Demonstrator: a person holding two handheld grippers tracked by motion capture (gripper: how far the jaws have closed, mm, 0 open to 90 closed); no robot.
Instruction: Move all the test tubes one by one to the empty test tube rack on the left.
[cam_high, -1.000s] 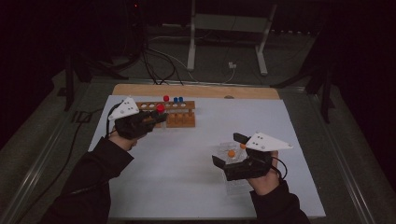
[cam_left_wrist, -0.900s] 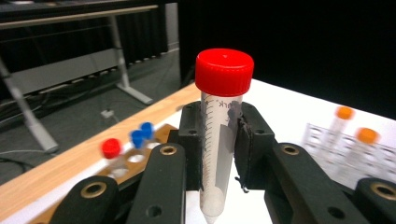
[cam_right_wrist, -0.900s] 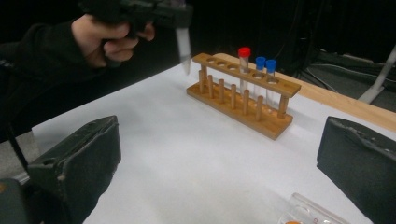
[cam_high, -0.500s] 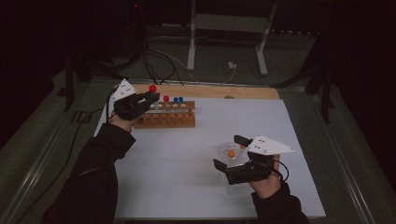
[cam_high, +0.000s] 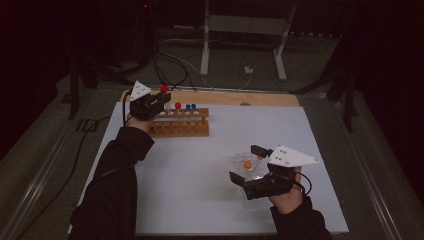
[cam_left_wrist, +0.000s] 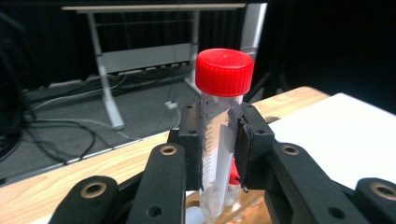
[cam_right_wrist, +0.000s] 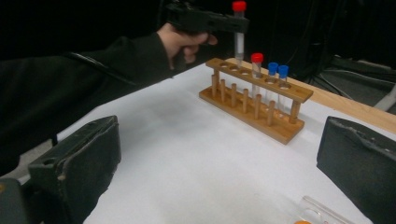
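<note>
The red-capped tube (cam_left_wrist: 223, 135) stood upright in the left gripper (cam_high: 156, 101), whose jaws were clamped on its clear body just below the cap. In the right gripper view the tube (cam_right_wrist: 238, 32) hung over the left end of the wooden rack (cam_right_wrist: 254, 99), its tip just above one of the holes. Three capped tubes, one red and two blue, stood in the rack's right half, leaving the left holes free. The rack sat at the far left of the white mat (cam_high: 200, 170), close to the mat's far edge and the bare wooden strip beyond. The wide middle of the mat lay open. Near the right edge, the right gripper (cam_high: 248, 164) held its jaws wide apart with nothing between them, over a clear dish (cam_high: 248, 165) holding small orange pieces.
</note>
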